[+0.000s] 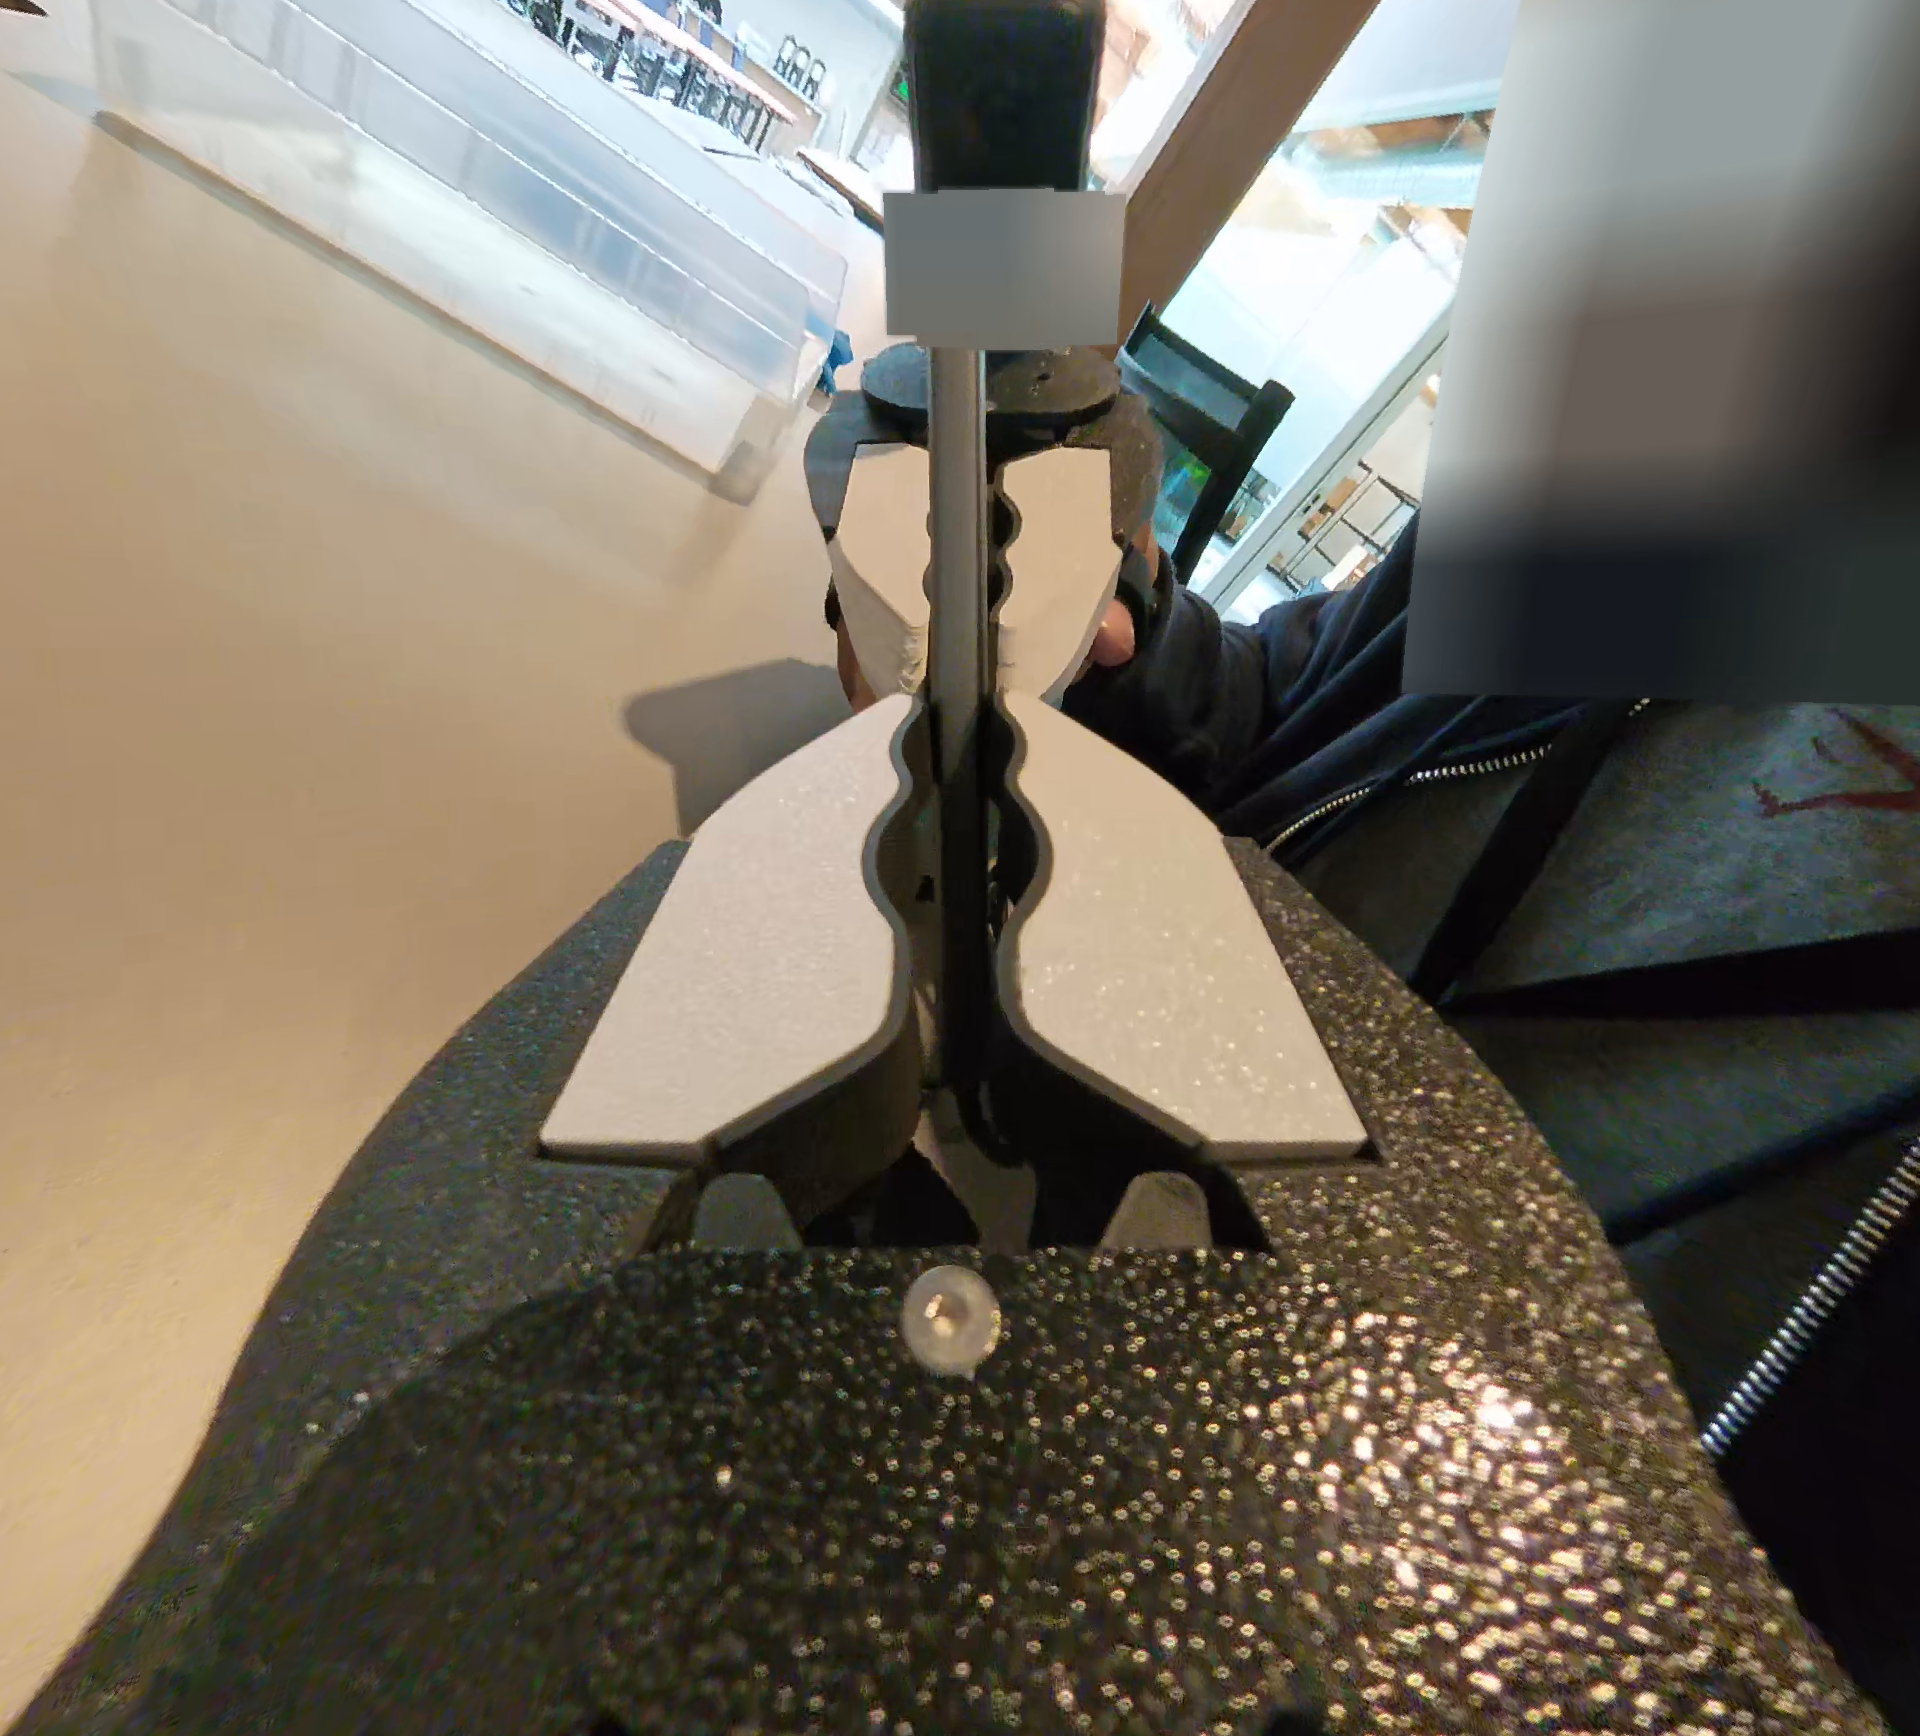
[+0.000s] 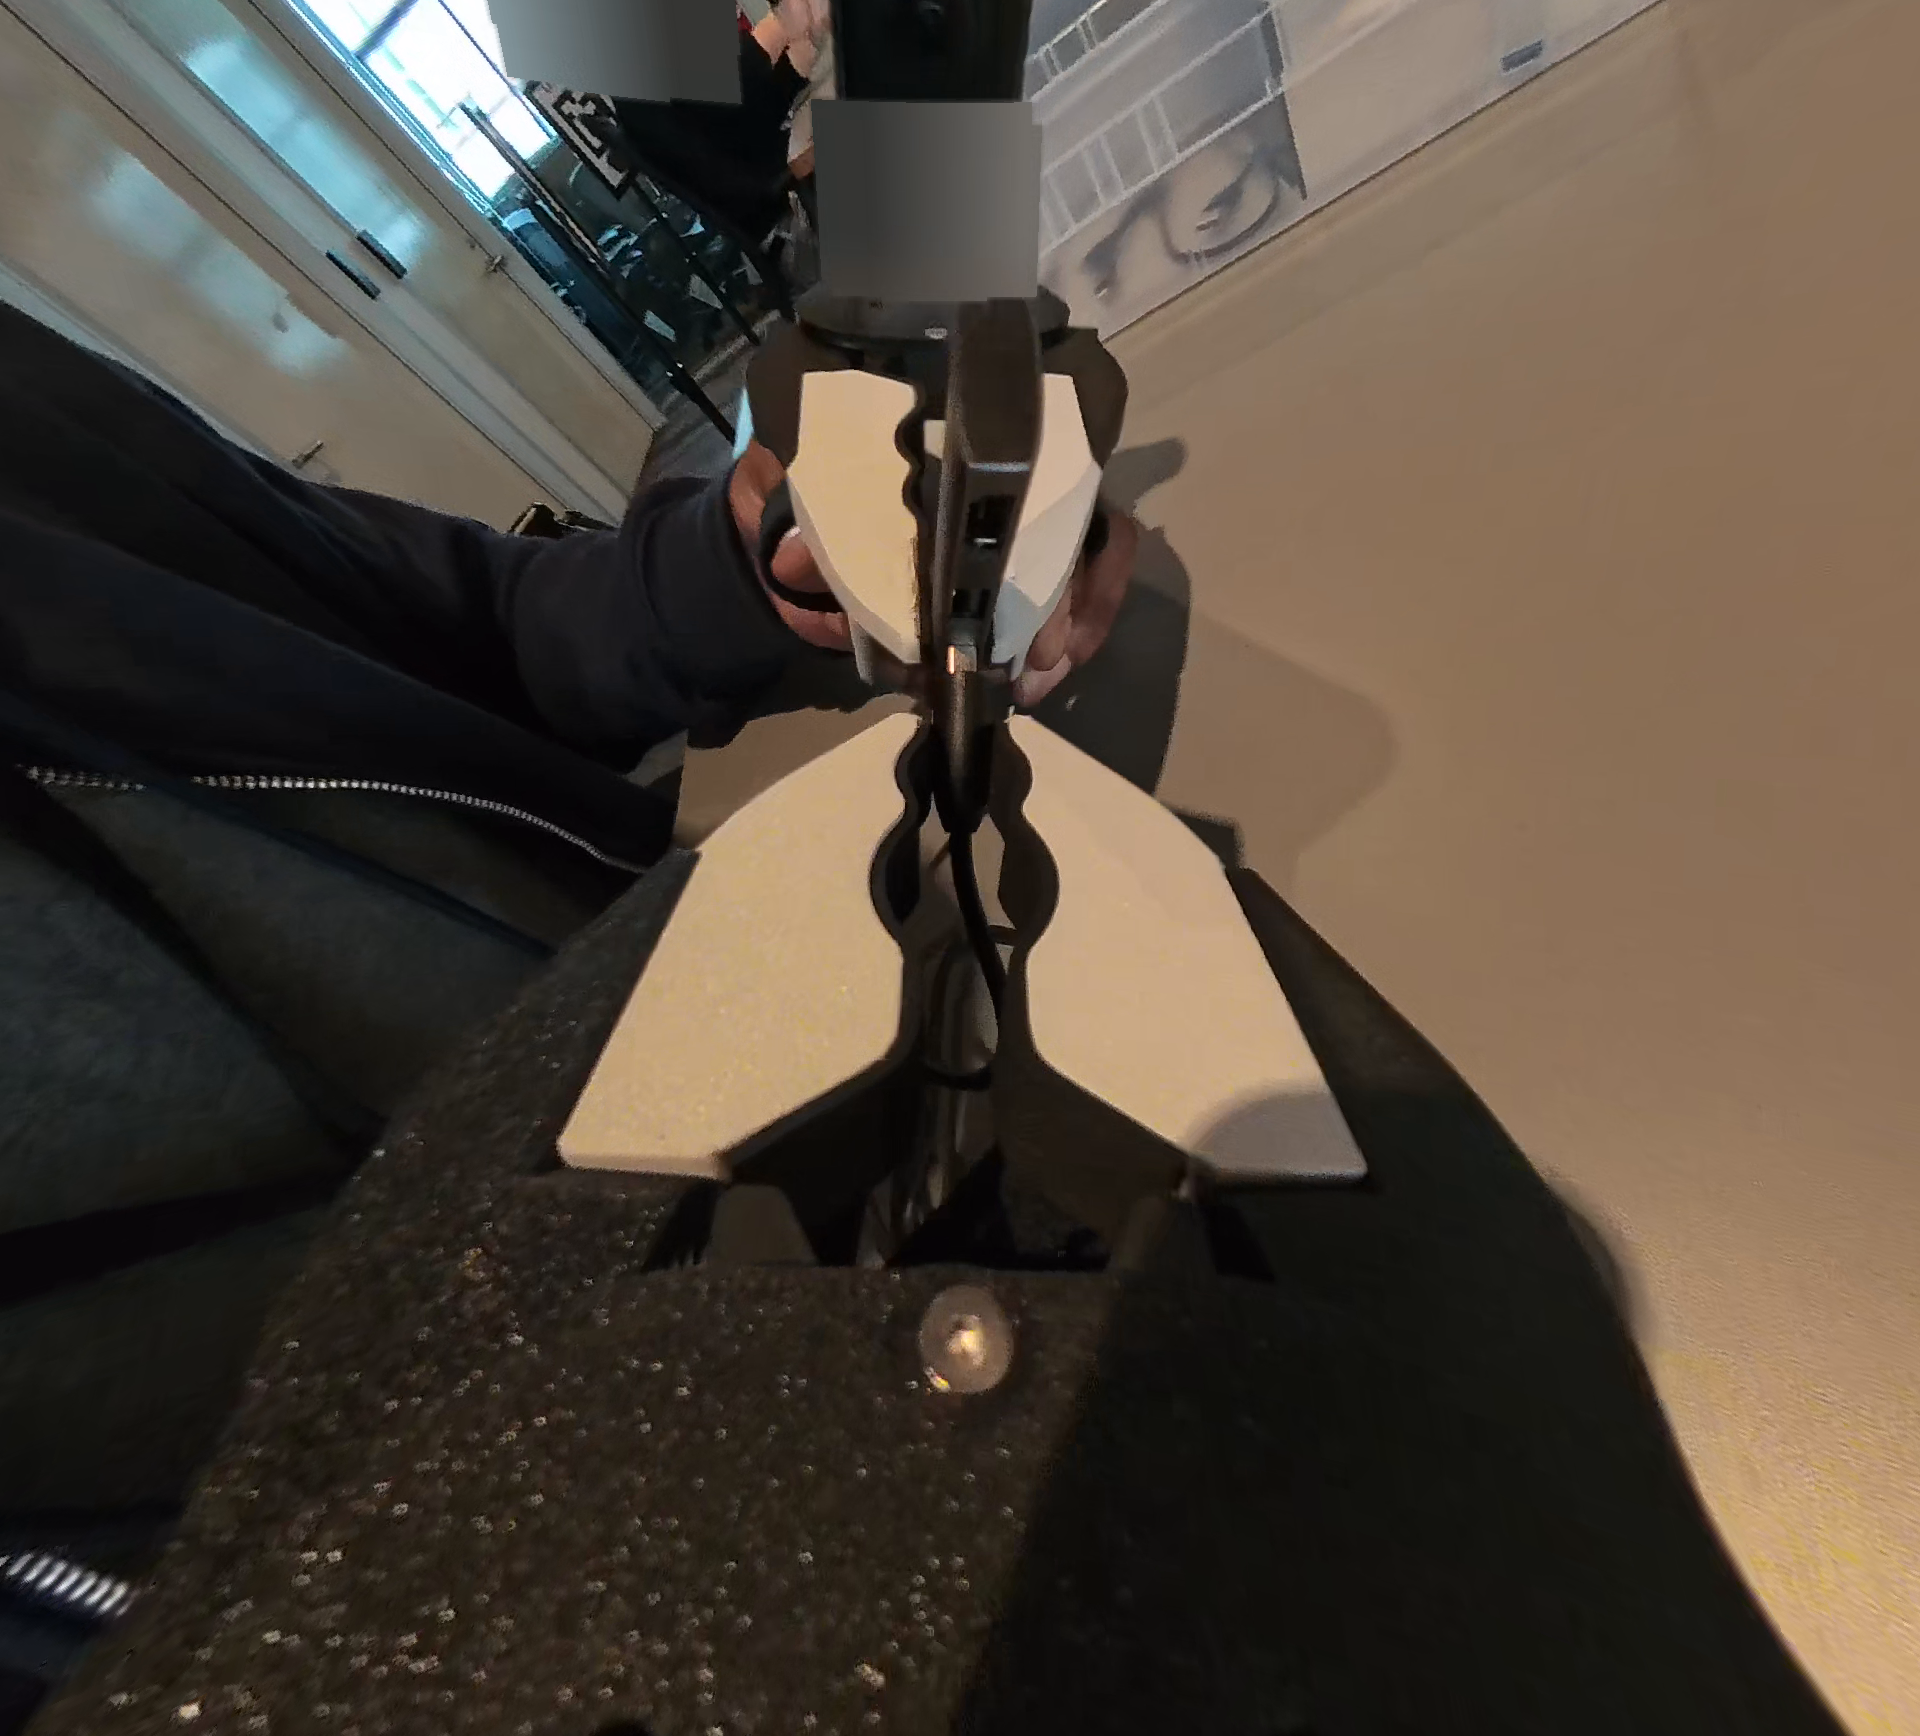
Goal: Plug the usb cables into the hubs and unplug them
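A: Why do we hold both pieces up off the counter (image 1: 312, 751)?

B: So we can line them up nose to nose. Our left gripper (image 1: 956, 730) has its fingers (image 1: 748, 938) nearly closed, clamped on the thin grey hub (image 1: 956, 543), edge up, with the ports facing right.

A: And the right gripper (image 2: 956, 741)?

B: Pinched almost shut on the black cable (image 2: 971, 907), close behind the plug (image 2: 958, 658), so the plug stays stiff for pushing.

A: Is it in?

B: The metal tip meets the hub's near end. Whether it is seated, we cannot tell. We judge the push or pull is in hand.
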{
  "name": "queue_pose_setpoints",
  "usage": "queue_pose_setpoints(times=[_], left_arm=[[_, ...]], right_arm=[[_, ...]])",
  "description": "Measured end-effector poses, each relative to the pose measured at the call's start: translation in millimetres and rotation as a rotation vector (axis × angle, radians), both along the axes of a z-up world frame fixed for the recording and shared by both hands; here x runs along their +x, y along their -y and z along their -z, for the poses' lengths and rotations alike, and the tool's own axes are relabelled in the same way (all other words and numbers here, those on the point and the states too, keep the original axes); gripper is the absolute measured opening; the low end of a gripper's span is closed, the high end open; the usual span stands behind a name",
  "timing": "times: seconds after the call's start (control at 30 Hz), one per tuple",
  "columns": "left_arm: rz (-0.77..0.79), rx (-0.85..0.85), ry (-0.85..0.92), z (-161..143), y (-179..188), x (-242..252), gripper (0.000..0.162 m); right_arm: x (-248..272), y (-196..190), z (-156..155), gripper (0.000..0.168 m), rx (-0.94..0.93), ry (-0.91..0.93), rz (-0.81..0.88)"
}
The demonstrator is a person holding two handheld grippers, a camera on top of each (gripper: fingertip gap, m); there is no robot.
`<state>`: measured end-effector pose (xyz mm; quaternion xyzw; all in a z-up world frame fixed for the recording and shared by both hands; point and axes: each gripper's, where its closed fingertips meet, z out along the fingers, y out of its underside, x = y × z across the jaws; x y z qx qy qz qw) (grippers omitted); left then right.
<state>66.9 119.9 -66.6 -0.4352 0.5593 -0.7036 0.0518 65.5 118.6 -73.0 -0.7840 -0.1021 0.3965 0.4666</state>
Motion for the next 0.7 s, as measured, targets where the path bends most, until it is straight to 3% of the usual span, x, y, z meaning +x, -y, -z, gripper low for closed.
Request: queue_pose_setpoints(times=[0.2, 0.53, 0.7], left_arm=[[-0.011, -0.010, 0.007, -1.5, 2.7, 1.1, 0.010], [-0.181, -0.199, 0.056, -17.1, -8.3, 10.2, 0.010], [-0.152, -0.164, 0.040, -14.0, 0.0, 9.1, 0.009]], right_arm=[[0.7, 3.3, 0.2, 0.010, 0.011, 0.059, -0.009], [10.5, -9.2, -18.8, 0.010, 0.077, -0.210, 0.186], [8.0, 0.7, -12.3, 0.010, 0.044, -0.096, 0.103]])
